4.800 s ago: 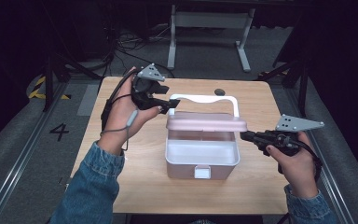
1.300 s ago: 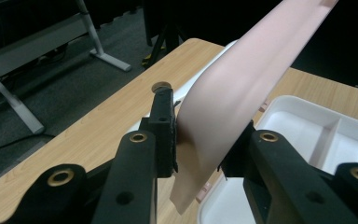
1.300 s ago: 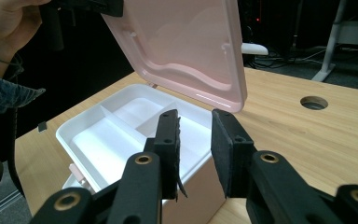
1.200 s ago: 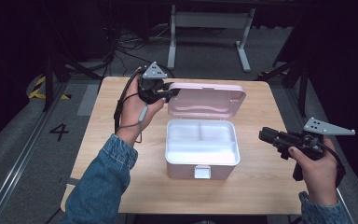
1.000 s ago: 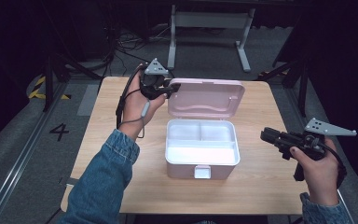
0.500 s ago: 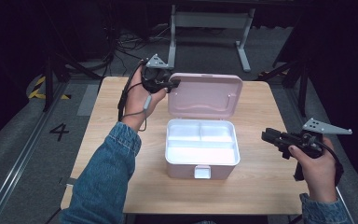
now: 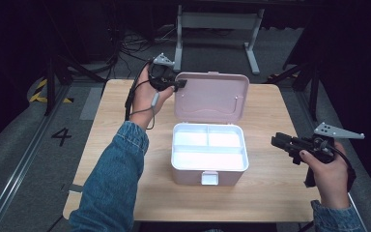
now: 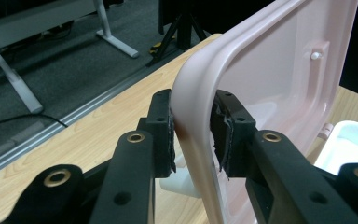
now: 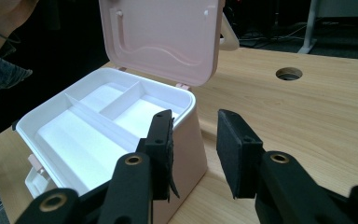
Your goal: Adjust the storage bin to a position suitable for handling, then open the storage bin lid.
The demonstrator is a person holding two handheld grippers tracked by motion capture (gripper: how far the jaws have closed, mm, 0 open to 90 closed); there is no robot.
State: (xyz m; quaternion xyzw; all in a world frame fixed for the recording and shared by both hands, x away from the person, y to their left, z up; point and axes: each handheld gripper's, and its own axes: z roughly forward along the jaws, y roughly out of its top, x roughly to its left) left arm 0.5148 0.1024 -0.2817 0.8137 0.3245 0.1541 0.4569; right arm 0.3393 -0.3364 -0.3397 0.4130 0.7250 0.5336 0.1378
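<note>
The lid (image 7: 211, 96) has swung further back, pinched by left gripper (image 7: 178, 86).

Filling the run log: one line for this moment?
box: open | lid: up, corner clamped by left gripper | right gripper: opening, empty, beside box | tray: empty

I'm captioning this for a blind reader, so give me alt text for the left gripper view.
The left claw is clamped on the rounded edge of a pink box lid, one black pad on each side. The lid stands raised over a wooden table, with a corner of the white box interior at right.
</note>
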